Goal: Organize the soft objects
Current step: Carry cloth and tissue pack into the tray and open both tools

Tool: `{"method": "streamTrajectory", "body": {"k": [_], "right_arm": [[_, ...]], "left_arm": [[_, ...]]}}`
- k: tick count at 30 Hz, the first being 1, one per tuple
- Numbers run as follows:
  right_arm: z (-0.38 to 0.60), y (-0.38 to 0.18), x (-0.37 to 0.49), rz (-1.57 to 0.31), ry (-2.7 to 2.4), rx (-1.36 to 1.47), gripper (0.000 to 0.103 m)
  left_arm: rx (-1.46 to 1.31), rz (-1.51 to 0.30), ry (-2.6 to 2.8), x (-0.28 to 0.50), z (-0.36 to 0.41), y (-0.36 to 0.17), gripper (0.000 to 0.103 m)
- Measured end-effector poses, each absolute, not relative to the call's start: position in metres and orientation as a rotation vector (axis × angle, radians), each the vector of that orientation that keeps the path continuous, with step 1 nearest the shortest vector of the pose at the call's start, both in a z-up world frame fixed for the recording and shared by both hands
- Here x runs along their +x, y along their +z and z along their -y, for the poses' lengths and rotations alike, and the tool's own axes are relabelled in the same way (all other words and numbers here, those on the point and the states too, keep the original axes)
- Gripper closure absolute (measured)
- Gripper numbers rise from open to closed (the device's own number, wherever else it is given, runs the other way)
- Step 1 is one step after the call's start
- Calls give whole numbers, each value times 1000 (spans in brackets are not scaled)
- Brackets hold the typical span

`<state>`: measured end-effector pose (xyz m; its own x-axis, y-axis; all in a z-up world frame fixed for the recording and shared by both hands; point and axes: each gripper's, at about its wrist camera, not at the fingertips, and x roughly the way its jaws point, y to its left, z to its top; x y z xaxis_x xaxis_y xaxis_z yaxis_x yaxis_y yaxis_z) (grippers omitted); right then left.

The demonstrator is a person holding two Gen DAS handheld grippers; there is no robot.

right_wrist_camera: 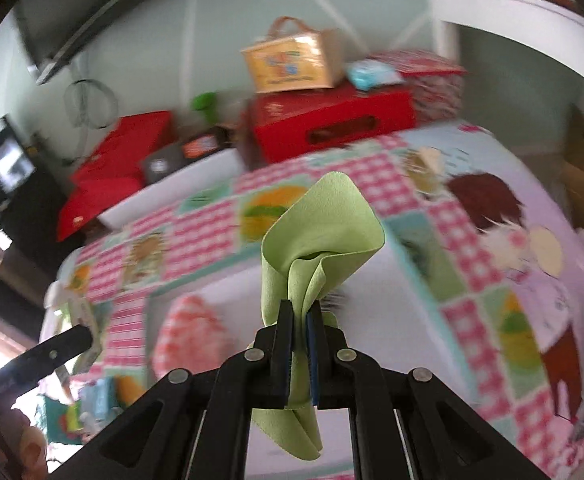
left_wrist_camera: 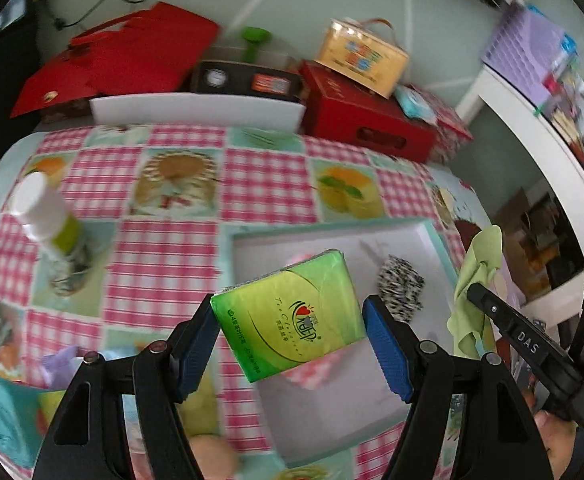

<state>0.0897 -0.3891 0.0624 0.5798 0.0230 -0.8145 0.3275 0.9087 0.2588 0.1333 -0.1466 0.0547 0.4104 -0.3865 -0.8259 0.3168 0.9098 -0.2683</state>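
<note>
Left gripper (left_wrist_camera: 290, 326) is up off the table, angled down over the white tray (left_wrist_camera: 391, 236), fingers clamped on either side of a green tissue pack (left_wrist_camera: 292, 316), the pack tilted with one corner riding high. Below it in the tray sits a black-and-white knitted piece (left_wrist_camera: 400, 288), and something pink (left_wrist_camera: 311, 368) peeks out from under the pack. Over on the right, the right gripper (right_wrist_camera: 300, 340) comes in low and level, fingers pinched nearly together on a light green cloth (right_wrist_camera: 319, 232) that blooms upward in a loose fold and droops below the pads. It hangs above the tray's near edge, with a pink checked bundle (right_wrist_camera: 190, 336) lying in the tray to its left. A white-capped bottle (left_wrist_camera: 48, 216) stands on the checked tablecloth (left_wrist_camera: 164, 248), well apart from the tray
</note>
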Motion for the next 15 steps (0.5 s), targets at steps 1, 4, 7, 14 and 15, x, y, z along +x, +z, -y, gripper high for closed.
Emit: {"method": "streamTrajectory", "body": {"k": [1,4,7,14,15], "right_arm": [[396,60,88,-948,-199,419,96],[416,53,82,-961,-238,446,96],[424,45,79,-984,-268,458,95],[420,13,87,-1075,-240,465,93],[418,9,89,-1089,-234,464,93]], "left_arm": [[-69,-1067,-454,132,155,52,30],[-54,-1085,-463,129,179,43,30],[-46,-1103,-452,129,196,32,30],[-14,-1147,-427,126,216,1,30],[-9,-1146,-423,126,217,-2,30]]}}
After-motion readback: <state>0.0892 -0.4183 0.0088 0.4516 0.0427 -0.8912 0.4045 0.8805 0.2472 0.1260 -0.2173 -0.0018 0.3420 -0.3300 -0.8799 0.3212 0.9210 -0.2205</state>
